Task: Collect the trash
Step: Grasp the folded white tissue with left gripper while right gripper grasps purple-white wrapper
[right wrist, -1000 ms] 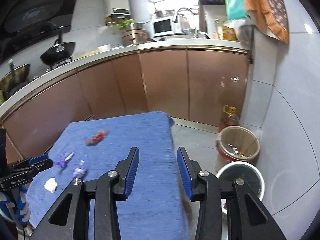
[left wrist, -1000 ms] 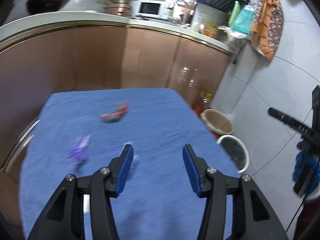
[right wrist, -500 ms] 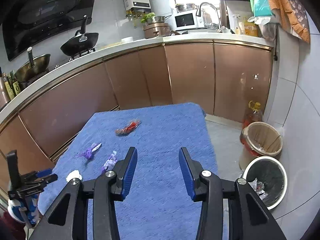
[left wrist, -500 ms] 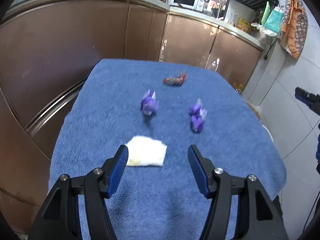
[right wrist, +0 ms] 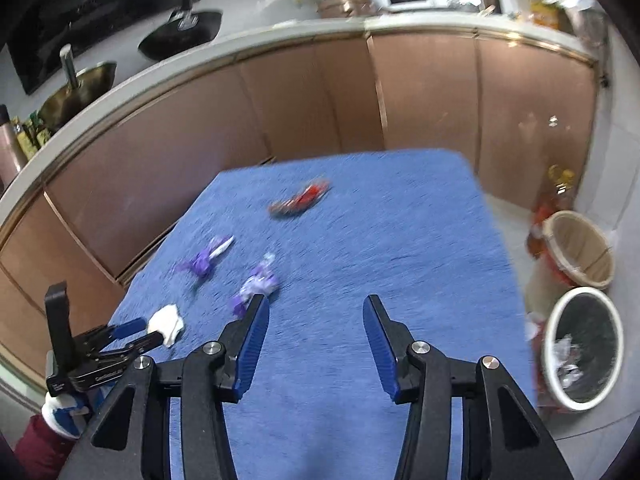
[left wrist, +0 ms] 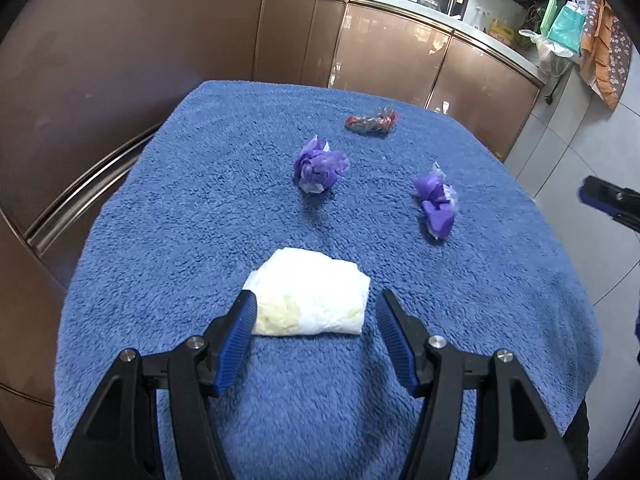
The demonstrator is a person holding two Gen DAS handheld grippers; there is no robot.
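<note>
My left tongs (left wrist: 316, 308) gape round white tissue (left wrist: 310, 300), prob. untouched; right tongs (right wrist: 314, 314) opening, empty, frame center.

Towel (left wrist: 168, 208) left half bare; purple wads (left wrist: 318, 166) crowd centre (cabinets (left wrist: 120, 60) close behind).

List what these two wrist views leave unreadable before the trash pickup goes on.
- Left wrist view: whether the left gripper touches the white tissue wad; its left finger overlaps the wad's edge.
- Left wrist view: the right gripper, cut off by the right edge.
- Right wrist view: print on the red wrapper and purple wrappers, motion-blurred.
- Right wrist view: contents of the white-rimmed bin, too small.
</note>
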